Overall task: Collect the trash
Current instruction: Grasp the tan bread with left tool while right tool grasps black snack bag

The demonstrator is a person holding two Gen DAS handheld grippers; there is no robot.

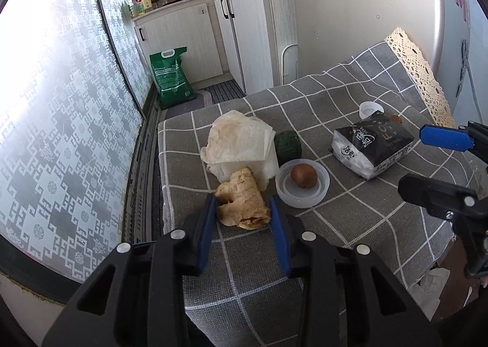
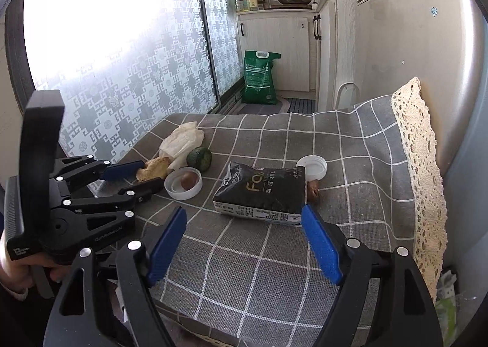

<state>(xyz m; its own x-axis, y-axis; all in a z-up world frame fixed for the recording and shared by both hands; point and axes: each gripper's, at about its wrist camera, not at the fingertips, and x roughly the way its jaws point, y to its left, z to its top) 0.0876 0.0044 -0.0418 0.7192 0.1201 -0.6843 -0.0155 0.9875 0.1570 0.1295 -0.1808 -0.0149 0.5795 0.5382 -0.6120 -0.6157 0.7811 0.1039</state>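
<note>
both grippers spread, left gripper (image 1: 241, 209) flanking brown crumpled wrapper (image 1: 241, 205), right gripper (image 2: 244, 243) empty, brown lump (image 2: 313, 190) half-hidden behind black packet (image 2: 262, 191)

black plastic grippers (image 1: 241, 209) (image 2: 244, 231) — blue pads, silver screws

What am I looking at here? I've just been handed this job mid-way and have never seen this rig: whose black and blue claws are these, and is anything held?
No robot arm: a person holds two hand-held grippers, each with a fisheye camera looking along its blue fingers. The left camera shows the left gripper, open, fingers either side of a crumpled brown wrapper but not closed on it. The right camera shows the right gripper, open and empty, facing a black snack bag. On the grey checked tablecloth also lie crumpled white paper, a dark green ball, a white lid holding a brown round thing, and a white cap.
</note>
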